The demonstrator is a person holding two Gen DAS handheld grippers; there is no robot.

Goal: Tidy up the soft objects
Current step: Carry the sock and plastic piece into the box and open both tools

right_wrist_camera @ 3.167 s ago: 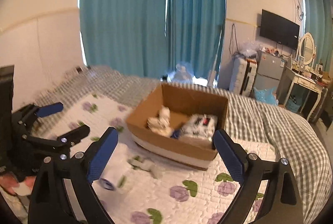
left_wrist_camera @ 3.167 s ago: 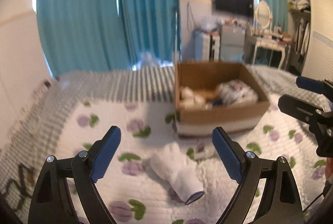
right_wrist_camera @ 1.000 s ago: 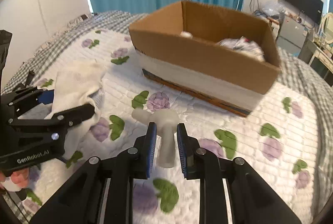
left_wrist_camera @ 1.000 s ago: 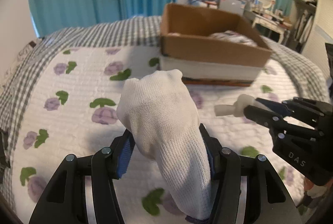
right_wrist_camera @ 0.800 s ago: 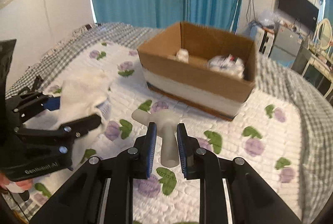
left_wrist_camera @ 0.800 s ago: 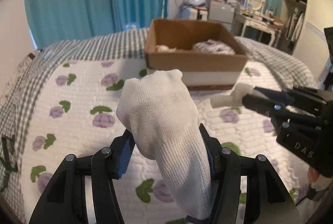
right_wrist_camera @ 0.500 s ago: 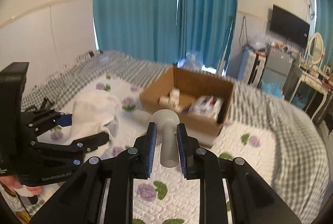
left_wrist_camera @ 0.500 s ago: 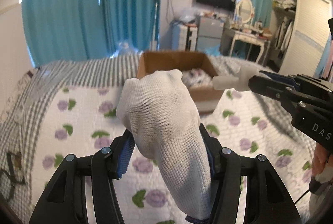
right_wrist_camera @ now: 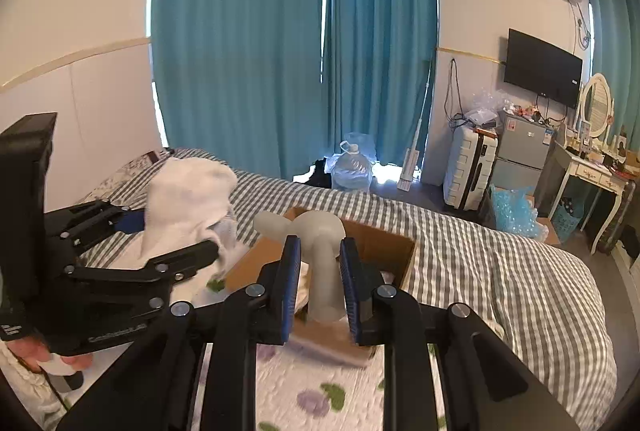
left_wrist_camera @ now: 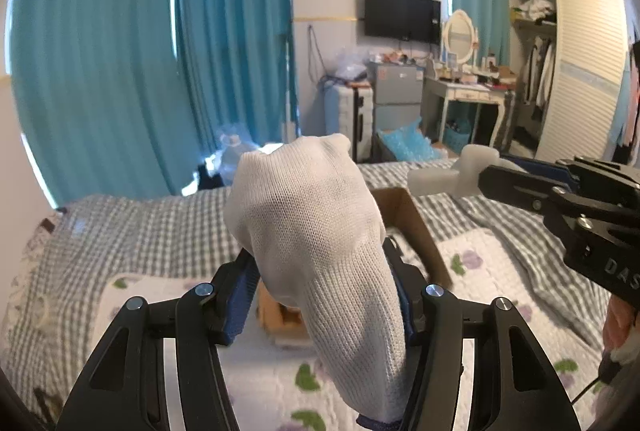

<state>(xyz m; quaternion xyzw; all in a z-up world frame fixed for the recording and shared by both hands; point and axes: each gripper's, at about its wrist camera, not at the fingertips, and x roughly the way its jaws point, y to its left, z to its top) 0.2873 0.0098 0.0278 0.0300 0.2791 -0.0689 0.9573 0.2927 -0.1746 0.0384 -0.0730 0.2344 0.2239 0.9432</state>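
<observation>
Two claws are raised above the bed, each gripping one item. Left claw is clamped on a white knit sock; the sock stands up between the blue pads and bulges well past the fingertips, its cuff hanging down below them. In the right wrist view the same left claw shows at the left edge with the sock bunched in it. Right claw is closed narrow on a pale T-shaped piece: its stem runs down between the pads and its crossbar sticks out ahead of the fingertips. From the left wrist view that right claw reaches in from the right side, the T-piece pointing left from its tip.

Below and just ahead of both claws sits an open cardboard box on the bed, partly hidden behind the held items; something white lies inside, too hidden to name. Under the box is a white quilt with purple flowers, laid over a grey checked cover. Teal curtains hang behind the bed.
</observation>
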